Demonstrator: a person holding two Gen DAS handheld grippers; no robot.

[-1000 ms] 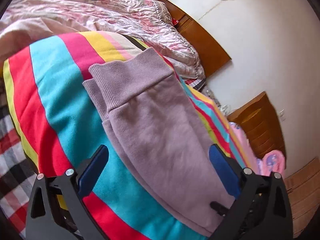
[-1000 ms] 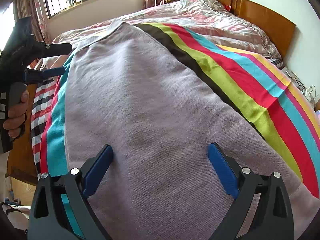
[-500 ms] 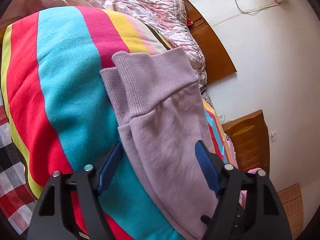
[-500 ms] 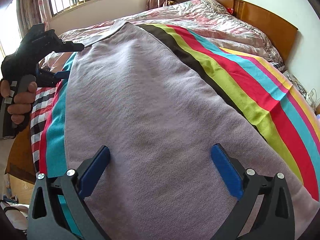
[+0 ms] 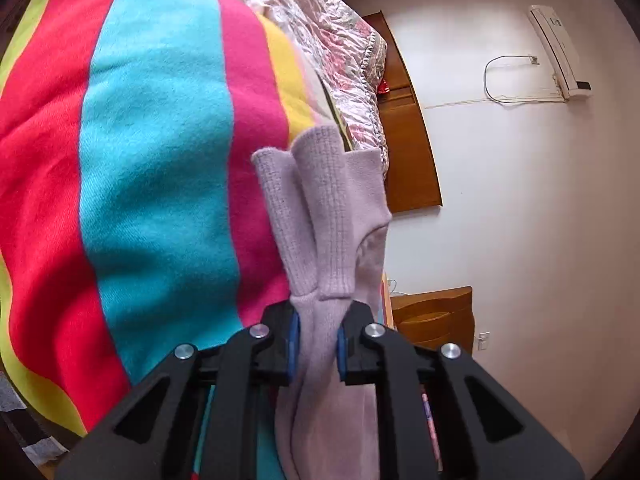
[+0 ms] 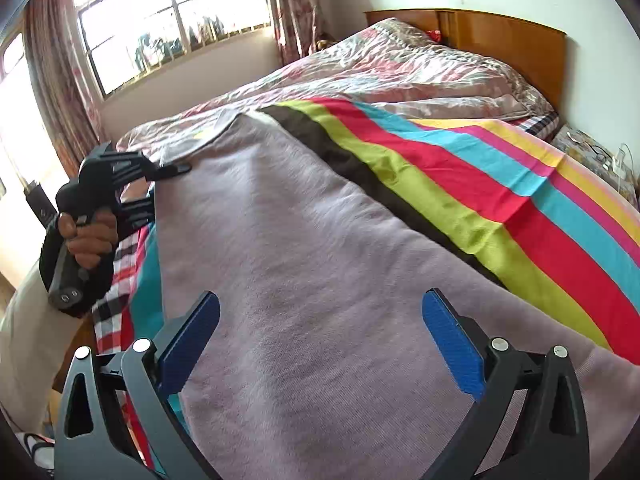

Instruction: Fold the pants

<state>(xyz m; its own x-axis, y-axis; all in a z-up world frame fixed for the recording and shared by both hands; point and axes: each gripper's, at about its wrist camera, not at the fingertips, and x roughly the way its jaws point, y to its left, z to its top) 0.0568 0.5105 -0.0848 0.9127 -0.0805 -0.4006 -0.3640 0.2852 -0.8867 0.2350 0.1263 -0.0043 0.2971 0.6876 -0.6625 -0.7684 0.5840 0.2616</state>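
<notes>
Clamped on the pants' [image 5: 320, 216] bunched cuffs, the left gripper [image 5: 316, 340]; the right gripper [image 6: 320, 332] gapes wide over them on a striped blanket [image 6: 500, 184]. No legible writing.

Left tool [image 5: 316, 342] clamped tight, right tool [image 6: 320, 336] spread wide

No legible txt, labels, brand marks or nos. in either view. White wall-mounted air-con unit [image 5: 558, 52] has a small dark patch at one end, too blurred to read.
</notes>
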